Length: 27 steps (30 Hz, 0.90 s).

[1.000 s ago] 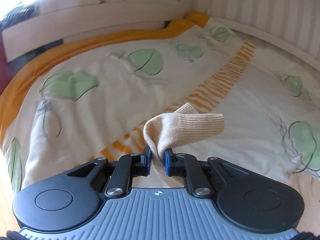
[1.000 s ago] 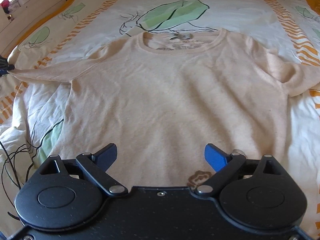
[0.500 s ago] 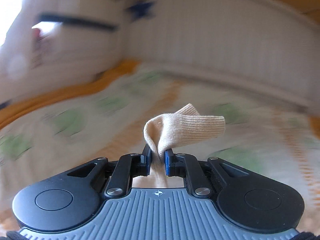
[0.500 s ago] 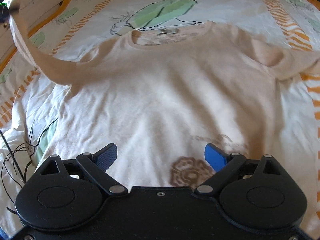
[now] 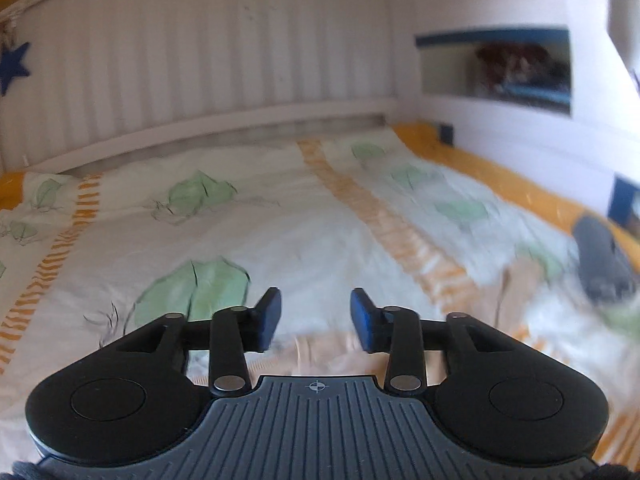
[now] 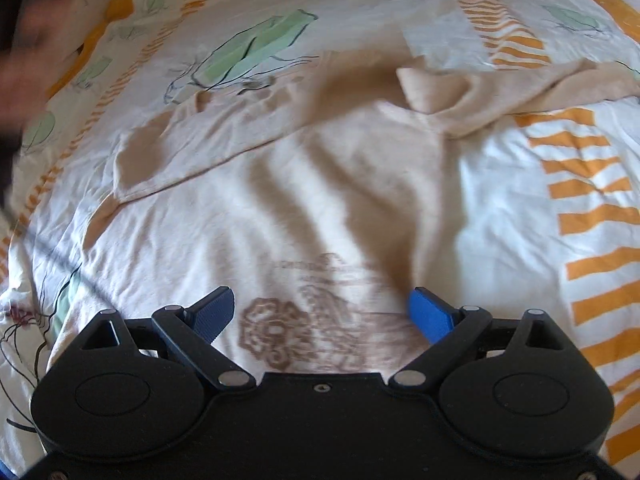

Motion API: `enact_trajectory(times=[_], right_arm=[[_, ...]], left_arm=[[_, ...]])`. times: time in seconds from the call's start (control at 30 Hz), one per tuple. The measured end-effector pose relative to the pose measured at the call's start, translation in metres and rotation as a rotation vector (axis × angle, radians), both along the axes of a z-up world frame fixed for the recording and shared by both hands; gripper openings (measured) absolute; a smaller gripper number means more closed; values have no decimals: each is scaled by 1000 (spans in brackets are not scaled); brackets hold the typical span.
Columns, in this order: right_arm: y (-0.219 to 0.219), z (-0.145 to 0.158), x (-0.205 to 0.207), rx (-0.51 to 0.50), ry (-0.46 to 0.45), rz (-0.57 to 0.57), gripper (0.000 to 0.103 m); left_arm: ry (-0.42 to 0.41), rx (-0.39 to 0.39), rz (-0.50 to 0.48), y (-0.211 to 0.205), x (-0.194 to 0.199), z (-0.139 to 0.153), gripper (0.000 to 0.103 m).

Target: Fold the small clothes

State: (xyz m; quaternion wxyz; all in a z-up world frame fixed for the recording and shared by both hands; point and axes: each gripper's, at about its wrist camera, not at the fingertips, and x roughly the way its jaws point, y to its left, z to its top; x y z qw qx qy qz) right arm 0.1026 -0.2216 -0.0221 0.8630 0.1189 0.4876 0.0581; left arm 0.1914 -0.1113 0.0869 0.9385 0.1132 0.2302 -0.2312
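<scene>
Beige top: one sleeve folded across chest; other sleeve, body pending. Left gripper, right gripper: spread, empty.

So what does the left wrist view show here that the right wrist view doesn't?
Only the left wrist view shows the white slatted headboard, a blue star on it, and a wall shelf; its open left tool has nothing between its fingers. Only the right wrist view shows the beige shirt laid out, one sleeve folded across its chest, with the open right tool over its brown flower print. Both share the leaf-patterned bedsheet.
</scene>
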Motion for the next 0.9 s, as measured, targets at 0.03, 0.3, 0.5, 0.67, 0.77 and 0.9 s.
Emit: enact_trajectory(times=[0.03,0.3,0.5,0.67,0.77,0.9], right_arm=[[-3,-1,1,5,1,-6,95],[-9,-5,8,35,7,-29,95],[7,-1,13,20,-6,24,95],[22,1,15,12,-9,57,95],[26,5,14,9,-19,68,95],[28,6,12,1,-18,74,95]], left_arm=[[10,19,3,6,-3,-9,40],[165,182,318,115,-12,-66,42],[279,183,532,189,-12,-98,42],[290,172,546,196,-2,-108,42],[284,162,550,192,6,-117,42],[268,158,559,184,5,-132,42]])
